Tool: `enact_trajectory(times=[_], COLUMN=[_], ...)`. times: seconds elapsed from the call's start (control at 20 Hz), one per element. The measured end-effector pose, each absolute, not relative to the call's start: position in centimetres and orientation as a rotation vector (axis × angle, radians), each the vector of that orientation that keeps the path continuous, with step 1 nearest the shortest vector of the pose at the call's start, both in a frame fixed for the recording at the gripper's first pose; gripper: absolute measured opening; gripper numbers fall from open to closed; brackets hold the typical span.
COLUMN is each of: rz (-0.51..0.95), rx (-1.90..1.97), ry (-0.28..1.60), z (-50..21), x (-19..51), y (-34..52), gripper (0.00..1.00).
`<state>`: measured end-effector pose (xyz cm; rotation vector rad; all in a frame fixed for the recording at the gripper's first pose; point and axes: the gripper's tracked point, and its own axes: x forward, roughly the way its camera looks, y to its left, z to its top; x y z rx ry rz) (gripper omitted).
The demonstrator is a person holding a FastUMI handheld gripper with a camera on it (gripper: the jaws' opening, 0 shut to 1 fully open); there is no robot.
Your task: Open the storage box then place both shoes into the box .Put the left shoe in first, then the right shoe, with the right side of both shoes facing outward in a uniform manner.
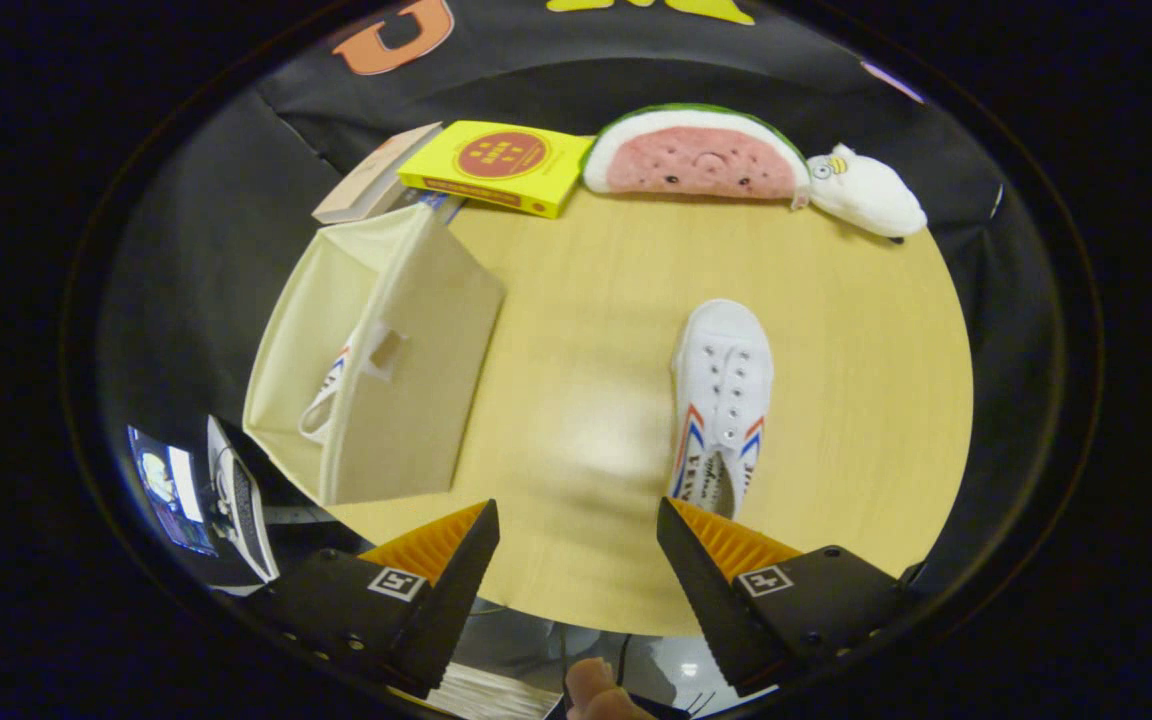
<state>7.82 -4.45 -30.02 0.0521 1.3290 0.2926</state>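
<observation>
Hovering above the near edge of the tabletop [576,420], the claw [576,545] stands with its fingers wide apart and nothing between them but bare wood.

Nearest item: a white shoe [723,400] lies on the tabletop just ahead of the right finger, heel toward the claw, toe pointing away. Its heel sits close to the near edge. Risk: a low or skewed approach could nudge the heel and push the shoe askew, or the finger could catch the soft collar and fold it instead of gripping both sides.

Left of the claw stands the box [376,365], open, its mouth facing left and away from the loose shoe. One shoe [328,392] already shows inside it, so the loose one appears to be the second to go in. Risk: the box sits at the left edge of the tabletop, and a shove during insertion could slide it over. Its fabric wall looks soft and may buckle if struck. The second shoe could also land on the first or enter facing the wrong way.

Open room: broad bare wood lies between box and shoe, enough for a carry across.

Far edge: a yellow book [496,165], a watermelon plush [696,155] and a white plush [866,190] lie well apart from the work.
</observation>
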Motion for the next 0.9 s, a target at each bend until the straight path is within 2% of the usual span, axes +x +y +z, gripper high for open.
enact_trajectory(times=[0.3, 0.85, 0.9], rz=[0.194, 0.133, 0.139], rx=[0.011, -0.146, -0.146], ry=[1.354, 1.323, 1.313], z=[-34.8, -40.4, -40.5], x=[9.5, 13.8, 14.1], y=[-11.4, -14.9, -14.7], gripper=[0.97, 0.97, 0.92])
